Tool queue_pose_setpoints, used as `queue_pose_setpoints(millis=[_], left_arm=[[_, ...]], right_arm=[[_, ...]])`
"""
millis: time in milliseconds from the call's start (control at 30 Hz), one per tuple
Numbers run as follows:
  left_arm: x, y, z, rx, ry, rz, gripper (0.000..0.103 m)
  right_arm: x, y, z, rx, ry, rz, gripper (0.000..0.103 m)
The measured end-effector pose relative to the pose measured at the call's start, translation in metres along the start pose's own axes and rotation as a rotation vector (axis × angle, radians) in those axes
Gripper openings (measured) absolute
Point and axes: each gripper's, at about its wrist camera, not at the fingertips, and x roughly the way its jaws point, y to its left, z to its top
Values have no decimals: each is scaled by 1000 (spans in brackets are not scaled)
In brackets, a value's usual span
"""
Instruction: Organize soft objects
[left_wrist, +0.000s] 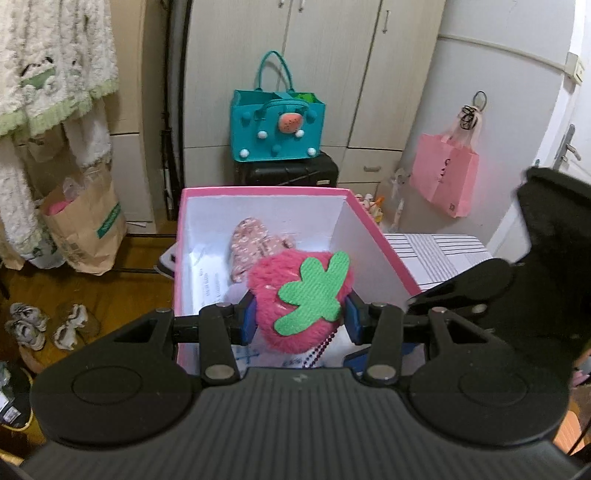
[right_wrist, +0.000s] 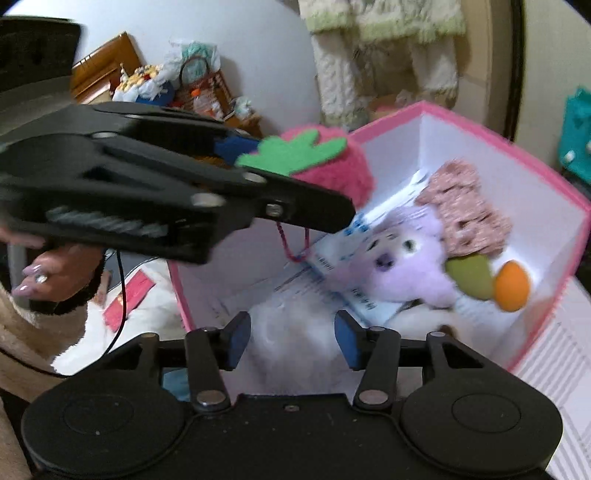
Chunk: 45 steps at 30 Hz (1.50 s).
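Observation:
A pink-rimmed white box (left_wrist: 258, 190) stands open below both grippers. My left gripper (left_wrist: 300, 317) is shut on a pink strawberry plush (left_wrist: 303, 295) with a green felt leaf and holds it over the box's near side. In the right wrist view the same left gripper (right_wrist: 303, 177) comes in from the upper left with the strawberry plush (right_wrist: 332, 166). My right gripper (right_wrist: 291, 339) stands open above the box (right_wrist: 576, 206); a blurred white fluffy thing (right_wrist: 295, 332) lies below its pads. On the box floor lie a lilac plush (right_wrist: 406, 266) and a pink patterned soft piece (right_wrist: 465, 210).
A teal felt bag (left_wrist: 277, 125) sits on a black case (left_wrist: 288, 170) behind the box. A pink paper bag (left_wrist: 443, 173) hangs on the right wall. A brown paper bag (left_wrist: 85, 229) and shoes (left_wrist: 44, 325) are on the floor, left. A person's hand (right_wrist: 55, 273) grips the left tool.

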Motion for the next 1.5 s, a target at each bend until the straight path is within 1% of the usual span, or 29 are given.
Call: queue_pose_setpoints(millis=[100, 200, 300, 367, 433, 500, 533, 567, 600, 667, 800, 967, 1100, 1167, 1233, 1333, 1500], left_arm=[[14, -9, 7, 25, 18, -33, 44], [32, -17, 15, 48, 41, -53, 44], [49, -22, 23, 55, 64, -74, 44], [59, -27, 26, 60, 72, -70, 45], [65, -30, 28, 61, 74, -78, 47], [66, -34, 29, 46, 81, -91, 57], [64, -35, 29, 43, 76, -98, 58], [60, -36, 29, 46, 69, -102, 61], [56, -38, 29, 51, 62, -102, 68], [45, -38, 27, 52, 53, -95, 74], [17, -37, 19, 50, 45, -64, 75], [-21, -41, 5, 77, 26, 15, 80], [-45, -45, -4, 82, 14, 44, 84], [-56, -47, -9, 87, 10, 63, 85], [-66, -51, -13, 95, 8, 75, 85], [-81, -56, -16, 97, 7, 72, 86], [-99, -63, -20, 93, -11, 94, 95]], right_arm=[[-22, -1, -8, -24, -52, -36, 57], [-41, -1, -15, -50, -96, -100, 57], [-55, -3, -21, -48, -125, -136, 57], [-61, -5, -26, -40, -135, -157, 57], [-66, -5, -31, -29, -151, -176, 57], [-73, -8, -38, -7, -166, -179, 57], [-76, -9, -41, 3, -174, -179, 57], [-79, -8, -44, 9, -180, -181, 57], [-82, -8, -46, 14, -186, -183, 57], [-85, -8, -49, 21, -194, -188, 57], [-90, -6, -52, 42, -218, -198, 57], [-103, -3, -63, 94, -255, -201, 57], [-115, 5, -70, 128, -279, -224, 57], [-123, 10, -73, 149, -291, -239, 57], [-131, 16, -77, 155, -299, -263, 59], [-143, 28, -81, 150, -308, -302, 63], [-162, 46, -86, 140, -324, -348, 71]])
